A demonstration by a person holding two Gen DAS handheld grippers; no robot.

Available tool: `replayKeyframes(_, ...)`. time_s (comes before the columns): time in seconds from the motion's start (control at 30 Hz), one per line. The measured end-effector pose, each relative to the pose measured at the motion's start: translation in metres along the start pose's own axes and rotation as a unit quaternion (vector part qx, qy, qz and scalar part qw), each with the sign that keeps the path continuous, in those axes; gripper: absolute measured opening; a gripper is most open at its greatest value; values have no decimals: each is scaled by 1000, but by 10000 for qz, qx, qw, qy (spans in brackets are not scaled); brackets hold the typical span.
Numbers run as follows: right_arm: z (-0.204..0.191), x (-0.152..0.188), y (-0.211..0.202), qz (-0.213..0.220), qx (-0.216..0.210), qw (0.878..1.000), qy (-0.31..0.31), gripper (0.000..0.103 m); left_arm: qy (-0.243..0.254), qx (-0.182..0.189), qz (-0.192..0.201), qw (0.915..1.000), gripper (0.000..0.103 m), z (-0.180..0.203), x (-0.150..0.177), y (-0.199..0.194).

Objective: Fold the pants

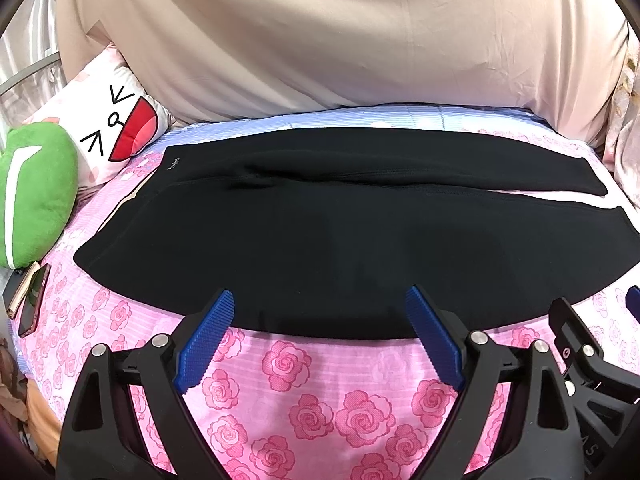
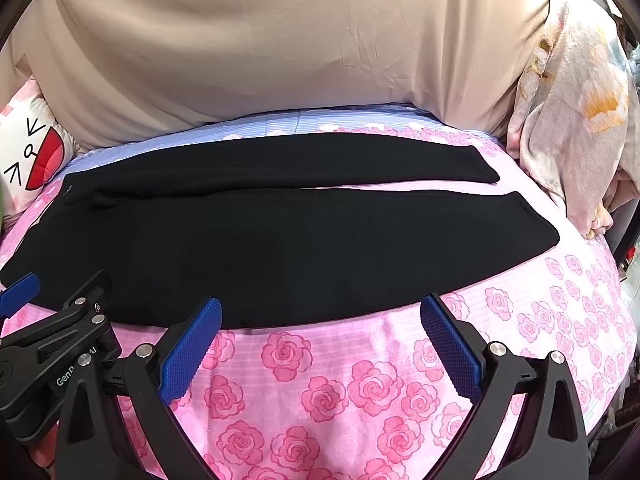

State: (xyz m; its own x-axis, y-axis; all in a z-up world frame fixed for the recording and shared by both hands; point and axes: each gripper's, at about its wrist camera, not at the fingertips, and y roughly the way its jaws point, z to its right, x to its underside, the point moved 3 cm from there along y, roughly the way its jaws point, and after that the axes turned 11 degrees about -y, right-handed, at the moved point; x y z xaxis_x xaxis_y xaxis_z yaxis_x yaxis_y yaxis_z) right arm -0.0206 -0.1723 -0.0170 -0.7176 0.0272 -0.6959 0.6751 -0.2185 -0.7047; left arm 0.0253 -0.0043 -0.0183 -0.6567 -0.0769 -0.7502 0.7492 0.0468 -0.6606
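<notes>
- Nearest the lens in the left wrist view, the left gripper (image 1: 320, 300) points forward and down over the bed, its two blue ribbed pads (image 1: 208, 340) spread wide with nothing between them; their tips sit over the near hem of the pants without pressing on it.
- In the right wrist view the right gripper (image 2: 320, 308) takes the same downward tilt, blue pads (image 2: 192, 348) wide apart and empty, tips at the near edge of the black cloth.
- The two grippers sit side by side: the left one's black body shows at the lower left of the right wrist view, with white lettering that starts "Gen" and ends "AI"; the middle is covered.
- Under both lies the pink bedspread (image 1: 320, 392) printed with roses, turning pale blue at the far side.
- The black pants (image 1: 320, 224) lie flat and unfolded across the bedspread just beyond the fingertips, waistband to the left, both legs running right, a narrow gap between the cuffs.
- A small pale mark sits near the far waistband corner; it is too small to read.
- At the left edge a phone (image 1: 30, 300) lies on the bed beside a green plush toy (image 1: 36, 192), with a white cushion (image 1: 116, 128) bearing a drawn cartoon face behind it.
- Farthest back, a beige cover (image 1: 340, 32) rises like a wall; a floral blanket (image 2: 568, 112) is heaped at the right.
</notes>
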Motion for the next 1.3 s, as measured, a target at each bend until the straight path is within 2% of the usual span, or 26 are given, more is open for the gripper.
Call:
replayKeyframes(0.47, 0, -2, 6, -46, -20, 10000, 38, 98, 27, -73, 23, 10000, 90, 0, -4, 8)
replayKeyframes(0.53, 1, -2, 8, -51, -61, 10000, 32, 98, 36, -83, 15, 10000, 93, -1, -5, 9)
replayKeyframes(0.67, 17, -7, 17, -50, -104, 9998, -158, 98, 65, 273, -91, 9996, 97, -2, -8, 7)
replayKeyframes(0.8, 65, -22, 34, 89, -4, 9996, -269, 98, 2, 208, 163, 9997, 97, -13, -20, 4)
replayKeyframes(0.9, 119, -42, 58, 262, -169, 9991, -303, 98, -149, 295, 263, 9991, 97, -24, -29, 8)
replayKeyframes(1.03, 205, -80, 113, 207, -409, 9989, -4, 98, -504, 179, 469, 9975, 97, -49, -45, 19)
replayKeyframes(1.1, 240, -99, 144, 63, -354, 9992, 175, 98, -607, 44, 506, 9969, 97, -57, -50, 24)
replayKeyframes(1.17, 267, -116, 178, -98, -332, 9992, 223, 96, -664, -54, 335, 9972, 97, -65, -56, 35)
replayKeyframes(1.23, 289, -130, 208, -217, -99, 9994, 263, 95, -611, -163, 13, 9980, 97, -67, -60, 47)
replayKeyframes(1.3, 298, -137, 232, -346, -152, 9988, 300, 93, -642, -273, -193, 9974, 97, -70, -65, 59)
